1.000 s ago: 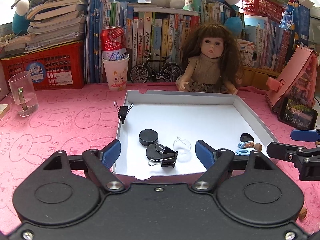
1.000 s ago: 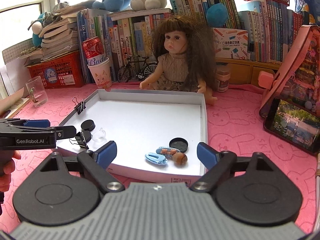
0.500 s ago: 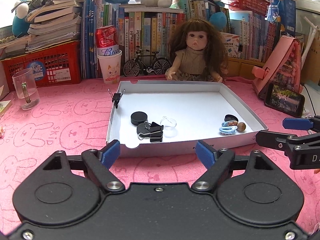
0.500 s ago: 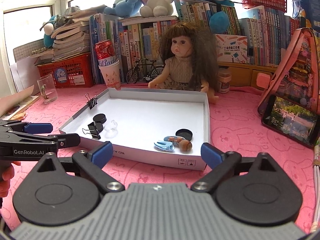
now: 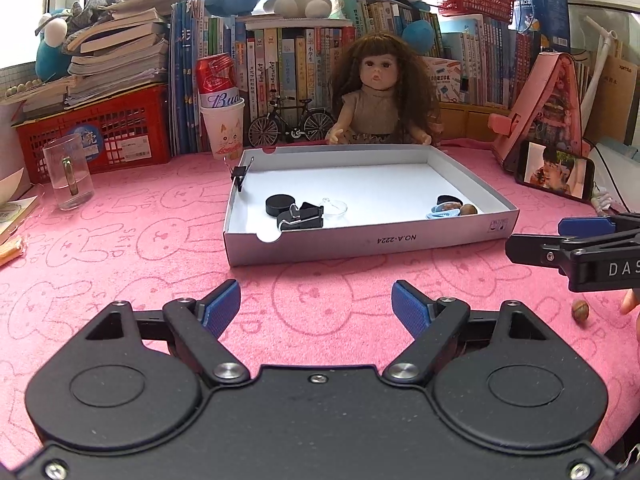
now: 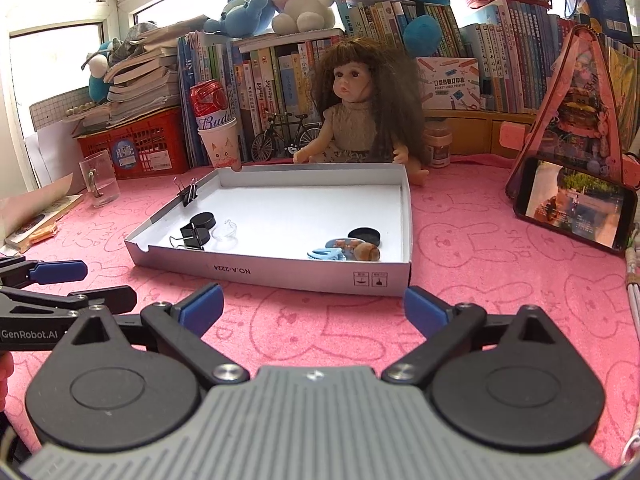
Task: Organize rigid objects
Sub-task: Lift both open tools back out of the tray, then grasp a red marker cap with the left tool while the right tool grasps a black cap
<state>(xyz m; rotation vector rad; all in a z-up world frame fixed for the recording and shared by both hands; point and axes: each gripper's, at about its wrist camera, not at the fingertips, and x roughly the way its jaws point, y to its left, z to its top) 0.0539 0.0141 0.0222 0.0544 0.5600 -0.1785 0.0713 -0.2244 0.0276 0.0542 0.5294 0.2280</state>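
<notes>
A shallow white box tray lies on the pink mat. It holds two black round caps, a black binder clip, a clear glass piece, a blue hair clip and a brown bead. Another binder clip is clipped on its left rim. My left gripper hovers open and empty over the mat in front of the tray. My right gripper stands beside it, wide open and empty.
A small brown nut lies on the mat at the right. A doll, a toy bicycle, a cup holding a can, a glass mug, a red crate and a propped phone ring the tray.
Both grippers have drawn back from over the tray's front to the mat before it, so the tray looks farther off. The right jaws have widened a little.
</notes>
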